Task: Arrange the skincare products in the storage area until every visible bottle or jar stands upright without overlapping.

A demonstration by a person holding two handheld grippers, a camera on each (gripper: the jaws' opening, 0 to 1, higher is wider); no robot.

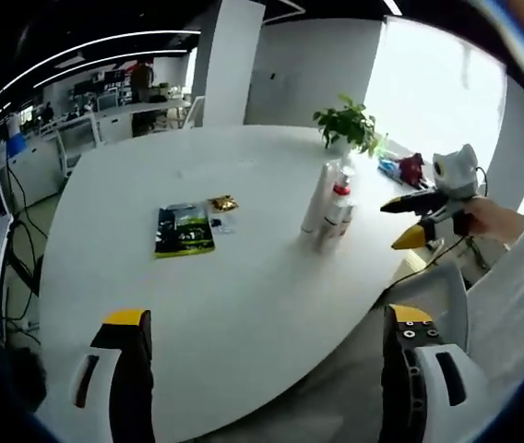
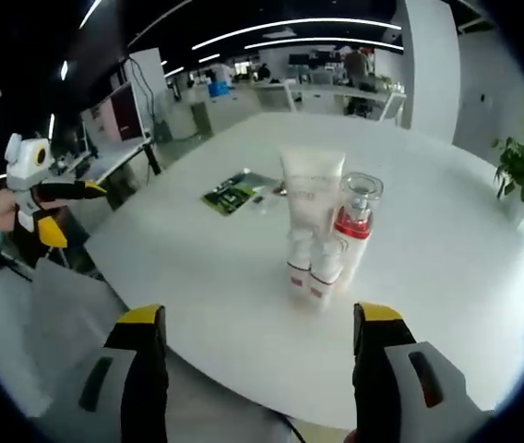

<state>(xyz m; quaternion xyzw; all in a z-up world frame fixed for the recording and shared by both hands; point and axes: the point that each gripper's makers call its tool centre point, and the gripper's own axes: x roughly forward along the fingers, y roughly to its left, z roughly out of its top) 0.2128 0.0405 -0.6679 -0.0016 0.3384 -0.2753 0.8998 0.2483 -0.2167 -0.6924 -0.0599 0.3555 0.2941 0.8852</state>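
standing upright mid-frame: skincare cluster point(image 2: 325, 235) on white worktop point(image 2: 446, 277), dead ahead of the nearer right gripper point(image 2: 260, 355), jaws spread, empty; left gripper point(image 1: 267, 369) likewise spread.

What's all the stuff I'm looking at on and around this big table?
Table: one, white, large and rounded.
Tube: one, white, upright in the cluster.
Pump bottle: one, clear with a red band, beside the tube.
Small bottles: two, white with red bands, in front.
Packet: one, green and black, flat on the table.
Potted plant: one, green, far edge.
Left gripper: yellow-tipped jaws apart.
Right gripper: yellow-tipped jaws apart.
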